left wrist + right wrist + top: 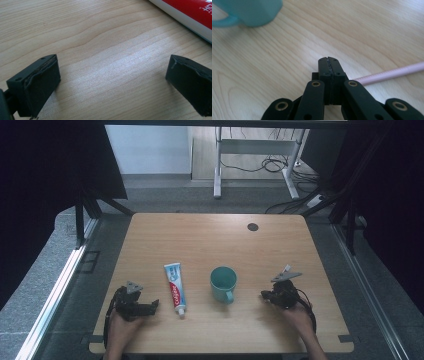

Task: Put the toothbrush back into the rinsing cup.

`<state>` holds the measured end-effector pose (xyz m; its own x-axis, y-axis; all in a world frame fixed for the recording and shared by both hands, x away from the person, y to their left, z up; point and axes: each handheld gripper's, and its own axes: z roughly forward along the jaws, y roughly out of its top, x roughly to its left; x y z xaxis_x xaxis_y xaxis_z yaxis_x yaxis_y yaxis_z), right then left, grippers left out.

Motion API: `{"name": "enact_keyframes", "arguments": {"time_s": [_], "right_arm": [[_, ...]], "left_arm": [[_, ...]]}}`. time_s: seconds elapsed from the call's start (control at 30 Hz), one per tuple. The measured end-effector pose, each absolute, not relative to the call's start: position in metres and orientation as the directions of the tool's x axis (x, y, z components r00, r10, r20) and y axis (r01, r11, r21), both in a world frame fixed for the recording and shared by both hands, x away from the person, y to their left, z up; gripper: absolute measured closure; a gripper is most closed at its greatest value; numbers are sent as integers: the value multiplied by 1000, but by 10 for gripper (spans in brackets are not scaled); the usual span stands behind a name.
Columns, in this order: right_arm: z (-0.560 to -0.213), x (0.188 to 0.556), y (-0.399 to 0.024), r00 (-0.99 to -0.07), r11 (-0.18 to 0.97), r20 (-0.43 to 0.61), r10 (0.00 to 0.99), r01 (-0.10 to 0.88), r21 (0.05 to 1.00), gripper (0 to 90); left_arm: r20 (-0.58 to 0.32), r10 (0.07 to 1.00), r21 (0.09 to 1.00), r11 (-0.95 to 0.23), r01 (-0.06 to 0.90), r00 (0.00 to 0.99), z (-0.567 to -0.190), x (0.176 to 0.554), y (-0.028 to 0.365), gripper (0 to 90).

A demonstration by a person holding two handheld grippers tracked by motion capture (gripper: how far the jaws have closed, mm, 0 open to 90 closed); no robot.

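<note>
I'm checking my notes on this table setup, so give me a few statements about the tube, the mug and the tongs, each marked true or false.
1. The toothpaste tube lies flat on the table. True.
2. The teal mug lies tipped on its side. False: it stands upright.
3. The left tongs are open, nothing between them. True.
4. The right tongs grip the mug. False: they are shut, apart from it.

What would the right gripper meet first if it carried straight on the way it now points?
Probably the teal mug. The right gripper, jaws shut, points across bare table toward it, though the mug sits somewhat left of that line, so it might pass just beside it.
</note>
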<state>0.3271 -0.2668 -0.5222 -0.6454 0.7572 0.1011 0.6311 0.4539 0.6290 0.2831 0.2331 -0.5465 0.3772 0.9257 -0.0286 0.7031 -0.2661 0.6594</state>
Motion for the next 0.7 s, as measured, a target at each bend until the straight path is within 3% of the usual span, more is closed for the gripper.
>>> {"name": "enact_keyframes", "arguments": {"time_s": [0.47, 0.7], "right_arm": [[-523, 302, -304, -609, 429, 99, 787, 654, 623, 885], [-514, 301, -311, -602, 409, 109, 791, 654, 636, 805]], "left_arm": [[-29, 928, 660, -261, 705, 372, -547, 283, 232, 0], [-29, 928, 660, -261, 705, 371, -547, 283, 232, 0]]}}
